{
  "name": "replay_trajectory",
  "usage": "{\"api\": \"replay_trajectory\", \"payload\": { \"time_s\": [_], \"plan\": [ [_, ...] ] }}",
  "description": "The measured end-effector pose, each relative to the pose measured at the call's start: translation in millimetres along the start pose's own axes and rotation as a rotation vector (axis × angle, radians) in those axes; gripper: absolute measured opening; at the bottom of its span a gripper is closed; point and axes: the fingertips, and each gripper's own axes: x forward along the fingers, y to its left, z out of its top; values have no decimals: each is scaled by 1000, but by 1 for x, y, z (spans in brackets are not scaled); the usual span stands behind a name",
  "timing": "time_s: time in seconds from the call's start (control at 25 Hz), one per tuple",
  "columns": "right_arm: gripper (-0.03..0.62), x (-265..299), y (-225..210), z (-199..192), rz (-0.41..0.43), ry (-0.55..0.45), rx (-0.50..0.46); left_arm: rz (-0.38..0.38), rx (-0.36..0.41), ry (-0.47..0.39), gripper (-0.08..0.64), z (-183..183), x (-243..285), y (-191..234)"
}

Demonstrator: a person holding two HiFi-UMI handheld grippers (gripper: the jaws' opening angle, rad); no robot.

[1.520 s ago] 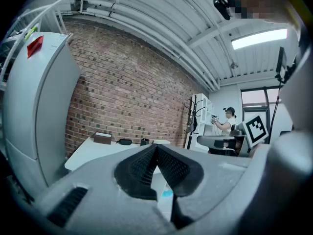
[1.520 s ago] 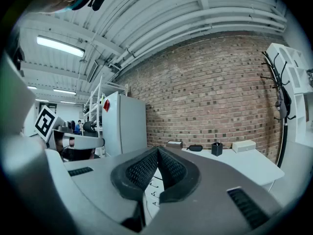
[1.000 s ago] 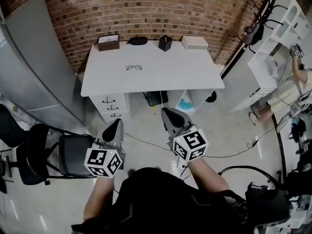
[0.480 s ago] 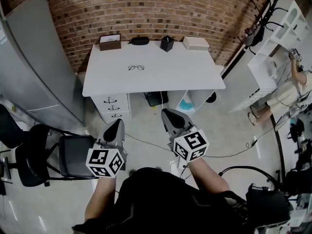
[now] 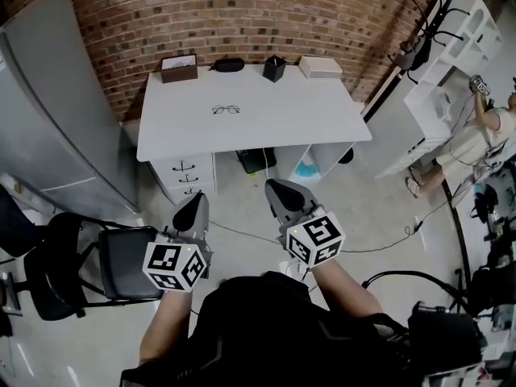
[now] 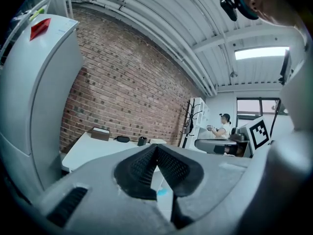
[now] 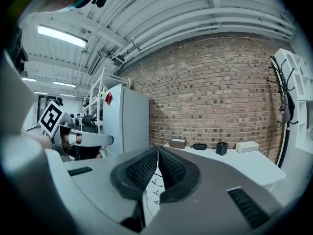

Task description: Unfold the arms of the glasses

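A thin dark pair of glasses lies on the white desk, left of its middle, in the head view. Both grippers hang over the floor well short of the desk's front edge. My left gripper is shut and holds nothing. My right gripper is also shut and empty. In the left gripper view the left gripper shows its ribbed pads pressed together, with the desk far beyond. The right gripper looks the same in its own view, facing the desk.
Along the desk's back edge stand a brown box, a black case, a black cup and a white box. A grey cabinet rises at left, with black chairs before it. A person stands by white shelves at right.
Both grippers have drifted slightly toward the desk, staying shut. The view has shifted a little; the glasses lie where they were.
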Motion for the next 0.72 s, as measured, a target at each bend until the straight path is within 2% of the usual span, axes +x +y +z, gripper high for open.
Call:
{"api": "replay_trajectory", "payload": {
  "time_s": [0.2, 0.4, 0.56, 0.72],
  "plan": [
    [9, 4, 8, -4, -13, 14, 14, -46, -4, -51, 6, 7, -5, 5],
    [9, 13, 2, -5, -16, 7, 12, -6, -6, -61, 6, 9, 0, 18],
    [11, 27, -3, -7, 12, 6, 14, 8, 1, -44, 6, 6, 9, 25],
    [10, 49, -14, -4, 43, -11, 12, 38, -27, -40, 6, 14, 25, 39]
  ]
}}
